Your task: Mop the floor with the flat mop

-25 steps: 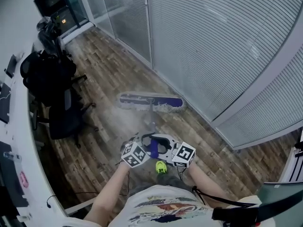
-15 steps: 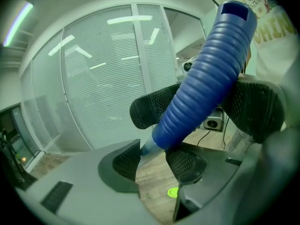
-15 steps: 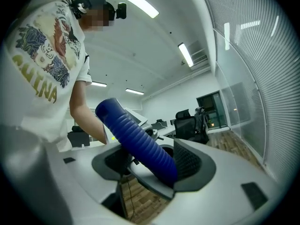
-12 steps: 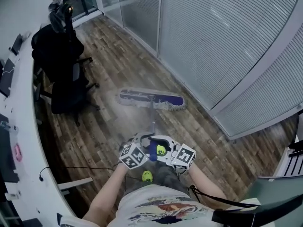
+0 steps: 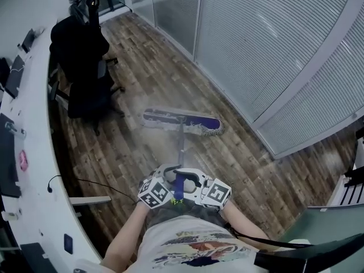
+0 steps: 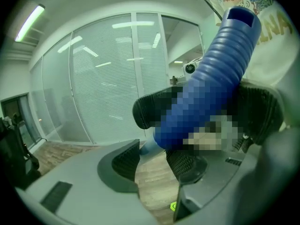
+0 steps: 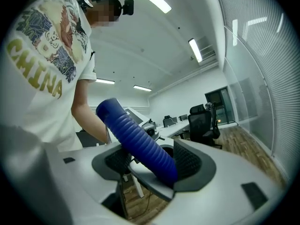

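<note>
Left gripper (image 6: 154,162) and right gripper (image 7: 152,162) both clamp the blue mop handle (image 7: 136,135). Ahead of them the mop head (image 5: 181,121) lies flat on the floor (image 5: 148,78). A glass wall (image 5: 256,50) runs close on the right, with a chair (image 5: 85,67) and desk (image 5: 37,152) on the left. Only the right gripper view shows the person's shirt (image 7: 42,74).

this was an office; a long curved white desk (image 5: 35,152) ran down one side with dark screens and keyboards on it; black swivel office chairs (image 5: 85,98) stood by it on a wood-plank floor (image 5: 153,73); glass partition walls (image 5: 273,50) with closed slatted blinds lined the other side; the right gripper view showed more desks and chairs (image 7: 201,121) under ceiling strip lights (image 7: 154,1)
</note>
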`<state>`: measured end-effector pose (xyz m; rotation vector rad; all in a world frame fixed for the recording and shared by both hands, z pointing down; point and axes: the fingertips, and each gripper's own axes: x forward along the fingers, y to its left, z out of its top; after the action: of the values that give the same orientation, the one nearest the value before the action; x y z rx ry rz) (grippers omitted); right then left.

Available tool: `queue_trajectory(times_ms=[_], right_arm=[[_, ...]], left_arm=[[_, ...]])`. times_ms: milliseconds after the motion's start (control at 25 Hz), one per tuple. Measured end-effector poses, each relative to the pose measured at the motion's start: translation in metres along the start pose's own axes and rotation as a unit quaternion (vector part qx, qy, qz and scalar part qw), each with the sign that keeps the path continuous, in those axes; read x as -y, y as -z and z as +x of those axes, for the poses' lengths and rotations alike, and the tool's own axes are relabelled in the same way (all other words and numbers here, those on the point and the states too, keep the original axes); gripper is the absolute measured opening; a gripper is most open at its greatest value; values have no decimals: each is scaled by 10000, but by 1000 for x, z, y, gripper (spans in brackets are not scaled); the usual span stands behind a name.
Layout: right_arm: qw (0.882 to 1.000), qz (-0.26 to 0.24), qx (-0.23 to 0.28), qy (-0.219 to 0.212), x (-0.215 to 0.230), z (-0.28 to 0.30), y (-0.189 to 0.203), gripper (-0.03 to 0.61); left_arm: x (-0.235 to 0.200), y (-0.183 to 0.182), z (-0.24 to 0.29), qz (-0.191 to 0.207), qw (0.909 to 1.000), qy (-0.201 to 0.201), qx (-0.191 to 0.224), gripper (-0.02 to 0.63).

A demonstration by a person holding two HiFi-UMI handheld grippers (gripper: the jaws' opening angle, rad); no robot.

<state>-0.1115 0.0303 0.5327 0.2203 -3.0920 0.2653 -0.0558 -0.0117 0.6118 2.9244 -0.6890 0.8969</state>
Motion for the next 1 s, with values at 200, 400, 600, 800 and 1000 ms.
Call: queue_trajectory(times_ms=[200, 400, 600, 800, 1000], right_arm=[[10000, 11, -50, -59, -35, -19, 5, 256], [9998, -7, -141, -160, -76, -53, 14, 256], [9991, -208, -187, -327, -118, -94, 21, 255], [9975, -383, -379, -468, -142, -112, 37, 255], [9975, -442, -239, -494, -126, -110, 34, 255]], left_arm=[[39, -6, -6, 125, 9999, -58, 38, 152], [93, -20, -3, 483, 9982, -159, 303, 152], [147, -37, 1, 539, 9966, -337, 532, 152], [179, -31, 6, 411, 9981, -257, 369, 152], [164, -32, 14, 334, 9987, -216, 331, 152]])
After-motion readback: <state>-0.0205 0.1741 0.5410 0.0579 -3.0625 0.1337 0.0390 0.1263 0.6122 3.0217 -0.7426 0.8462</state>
